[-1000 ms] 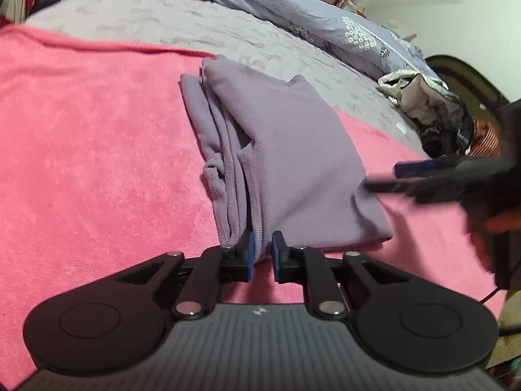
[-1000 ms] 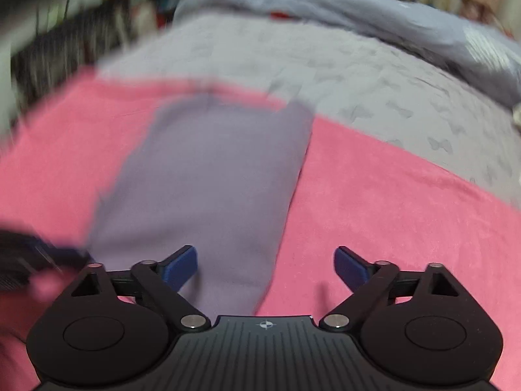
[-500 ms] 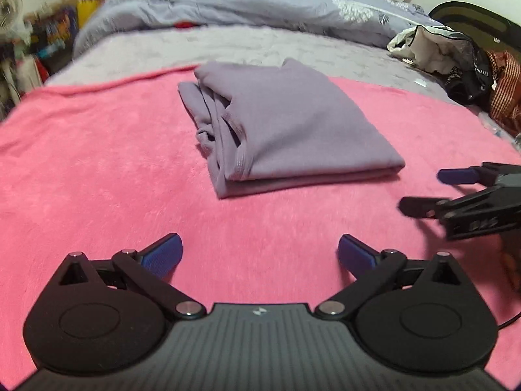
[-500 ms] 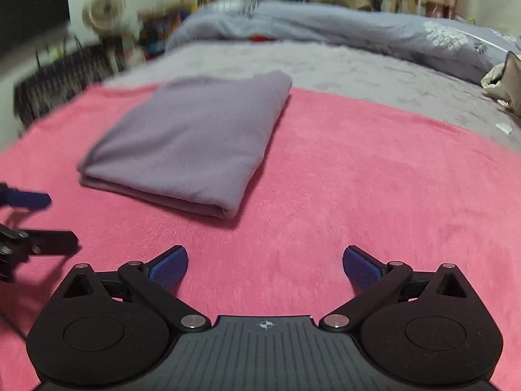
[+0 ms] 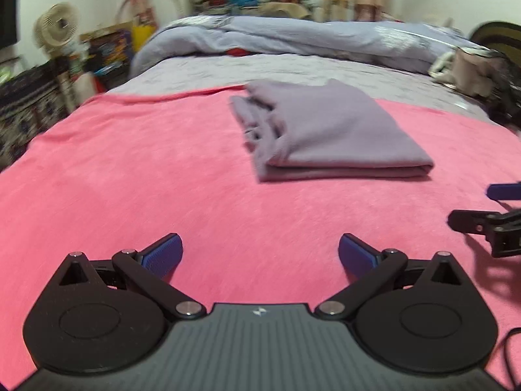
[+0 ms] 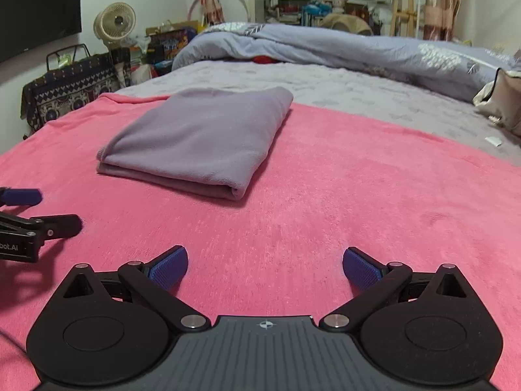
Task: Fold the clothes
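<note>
Your fold looks finished, as far as these views show. The purple garment [image 6: 202, 140] lies as a compact, roughly rectangular packet on the pink blanket [image 6: 358, 195], well ahead of both claws and touched by neither. From the right wrist view its top is smooth and its near corner rounds over in a soft, thick fold, with one layer line visible along the front edge. From the left wrist view the same garment [image 5: 329, 130] shows its looser side: hems and layered edges bunch in small ridges along the left, so that edge is less tidy than the rest. You could judge it done, or give that side one more tuck; I see no other garment laid out for folding, though a heap of cloth at the far right of the bed is too unclear to call.

Your left claw [image 5: 259, 255] stands wide apart and holds nothing, hovering over the blanket. Your right claw [image 6: 264, 266] is likewise spread wide and empty.

The garment reads as a soft, matte knit with little stiffness. The blanket is a plush, short-pile fleece, and beyond it lie a grey textured bedspread [image 6: 342, 81] and a rumpled pale blue duvet [image 6: 342, 45].
</note>
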Demonstrator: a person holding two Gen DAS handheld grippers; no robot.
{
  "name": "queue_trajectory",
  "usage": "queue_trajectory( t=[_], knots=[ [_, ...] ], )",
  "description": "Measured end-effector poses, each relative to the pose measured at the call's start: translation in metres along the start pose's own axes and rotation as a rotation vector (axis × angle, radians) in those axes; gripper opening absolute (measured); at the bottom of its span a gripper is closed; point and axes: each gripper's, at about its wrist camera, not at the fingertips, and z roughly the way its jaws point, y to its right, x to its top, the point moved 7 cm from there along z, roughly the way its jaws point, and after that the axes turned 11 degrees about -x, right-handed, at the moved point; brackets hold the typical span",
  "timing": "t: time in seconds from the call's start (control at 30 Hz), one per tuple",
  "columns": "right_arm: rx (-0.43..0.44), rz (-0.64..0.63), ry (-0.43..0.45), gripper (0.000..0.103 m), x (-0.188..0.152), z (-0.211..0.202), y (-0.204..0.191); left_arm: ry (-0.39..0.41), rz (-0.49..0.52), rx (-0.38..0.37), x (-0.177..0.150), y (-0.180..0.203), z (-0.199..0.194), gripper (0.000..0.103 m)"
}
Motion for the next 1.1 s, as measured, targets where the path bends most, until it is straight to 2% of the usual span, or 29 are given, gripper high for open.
queue_trajectory(
  t=[0.1, 0.23, 1.1],
  knots=[
    [-0.011, 0.003, 0.002, 0.103, -0.002, -0.001, 0.001, 0.040, -0.012, 0.066, -0.012, 0.004, -0.015, 0.103],
    [-0.011, 0.009, 0.013, 0.103, -0.005, -0.001, 0.003, 0.023, 0.023, 0.135, -0.012, 0.009, -0.011, 0.103],
    [0.003, 0.040, 0.034, 0.103, -0.005, 0.003, 0.004, 0.043, -0.026, 0.102, -0.009, 0.002, -0.009, 0.103]
  ],
)
